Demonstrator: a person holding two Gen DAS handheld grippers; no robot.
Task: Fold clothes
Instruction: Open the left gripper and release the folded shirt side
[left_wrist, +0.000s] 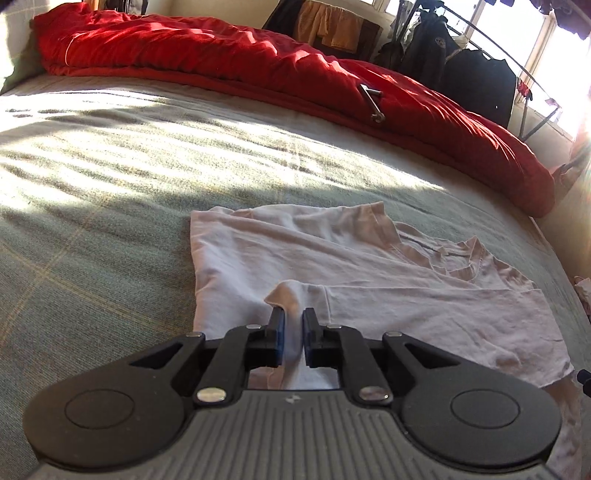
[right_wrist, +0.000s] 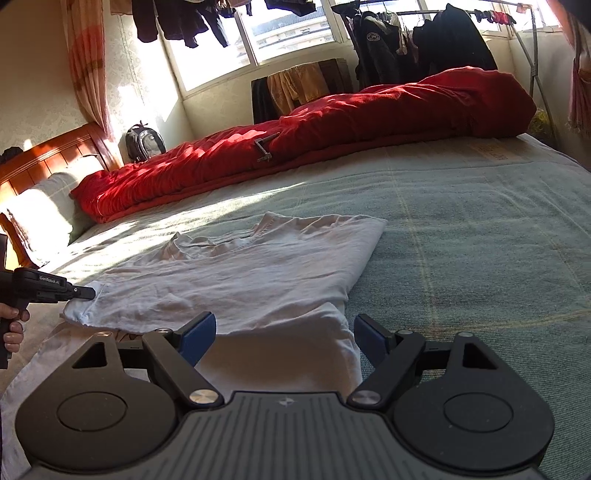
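Note:
A white shirt (left_wrist: 369, 280) lies partly folded on the green plaid bedspread (left_wrist: 92, 221). My left gripper (left_wrist: 291, 314) is shut on a raised fold of it, and the cloth fills the narrow gap between the blue pads. The right wrist view shows the shirt (right_wrist: 258, 273) spread across the middle. There the left gripper (right_wrist: 86, 293) sits at the shirt's left corner, held by a hand (right_wrist: 13, 325). My right gripper (right_wrist: 284, 332) stands open above the shirt's near edge, with cloth below its jaws and nothing clamped.
A bunched red duvet (right_wrist: 332, 122) runs along the far side of the bed with a small metal tool (right_wrist: 264, 147) on it. A pillow (right_wrist: 40, 214) and wooden headboard (right_wrist: 55, 147) are at the left. A rack of dark clothes (right_wrist: 424, 40) stands by the windows.

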